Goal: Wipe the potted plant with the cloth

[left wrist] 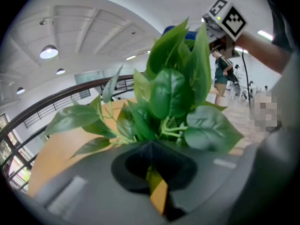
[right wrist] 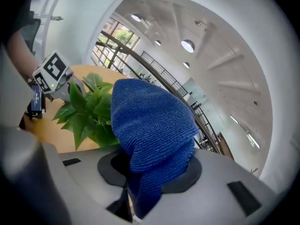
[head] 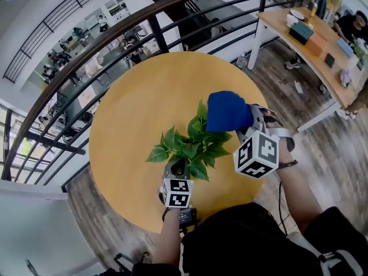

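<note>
A potted plant (head: 190, 145) with broad green leaves stands near the front of a round yellow table (head: 138, 96); its pot is hidden under the leaves. My left gripper (head: 177, 168) sits at the plant's base from the near side, jaws closed at the stems (left wrist: 171, 130), apparently shut on the plant. My right gripper (head: 246, 122) is shut on a blue cloth (head: 228, 111), which bulges out of its jaws (right wrist: 152, 125). The cloth hovers over the plant's upper right leaves, touching or just above them. From the right gripper view, the plant (right wrist: 86, 109) lies just left of the cloth.
A dark curved railing (head: 144, 16) runs behind the table, with a lower floor beyond it. A wooden desk (head: 310, 39) with boxes stands at the upper right. Wooden floor (head: 287, 96) surrounds the table. A person stands far off (left wrist: 220, 74).
</note>
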### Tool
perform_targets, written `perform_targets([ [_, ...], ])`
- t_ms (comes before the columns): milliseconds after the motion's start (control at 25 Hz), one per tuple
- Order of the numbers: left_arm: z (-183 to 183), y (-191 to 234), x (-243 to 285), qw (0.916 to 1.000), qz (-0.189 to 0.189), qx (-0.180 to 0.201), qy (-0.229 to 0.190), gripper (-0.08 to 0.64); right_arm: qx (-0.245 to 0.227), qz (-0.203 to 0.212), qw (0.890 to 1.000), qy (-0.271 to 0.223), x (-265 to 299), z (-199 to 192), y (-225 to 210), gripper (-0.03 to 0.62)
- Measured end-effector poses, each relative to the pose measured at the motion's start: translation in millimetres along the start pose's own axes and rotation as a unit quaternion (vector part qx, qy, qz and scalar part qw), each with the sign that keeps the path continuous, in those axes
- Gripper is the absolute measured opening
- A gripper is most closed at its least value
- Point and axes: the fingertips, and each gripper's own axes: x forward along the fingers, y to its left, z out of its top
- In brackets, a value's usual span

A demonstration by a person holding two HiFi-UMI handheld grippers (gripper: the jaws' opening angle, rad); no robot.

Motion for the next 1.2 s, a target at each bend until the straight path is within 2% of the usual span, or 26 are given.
perform_targets([
  [160,1.7,2.0,2.4,1.0,-0.001,0.0,0.0,0.0,-0.059,0.036,0.997,0.021,-0.8,-14.0,53.1,0.135],
  [360,4.1,5.6,5.6,1.0,0.001,0.0,0.001,0.0,-0.087,0.072,0.993,0.039,-18.7,-46.1,97.0,0.135],
  [520,1.7,5.9,7.7,1.0,0.0,-0.001,0.002,0.0,-0.091,0.116,0.988,0.046,-31.1,-64.8,136.2,0.135],
  [680,1.8,4.8,7.4,1.0,-0.001,0.0,0.003,0.0,-0.067,0.158,0.985,0.021,-49.9,-60.6,152.2,0.135],
  [880,3.0,4.7,5.6,1.0,-0.001,0.005,0.003,0.0,-0.008,0.182,0.981,-0.069,-76.0,-6.9,130.8,0.135],
  [1000,4.1,0.7,4.5,1.0,-0.004,0.006,0.004,0.0,0.018,0.193,0.976,-0.102,-76.3,20.4,125.5,0.135],
  [1080,3.9,0.3,4.4,1.0,-0.004,0.006,0.003,0.0,0.031,0.212,0.972,-0.096,-62.1,25.6,136.5,0.135],
  [1200,2.1,0.5,4.1,1.0,-0.003,0.003,0.004,0.0,0.041,0.252,0.965,-0.056,-35.5,13.8,169.8,0.135],
])
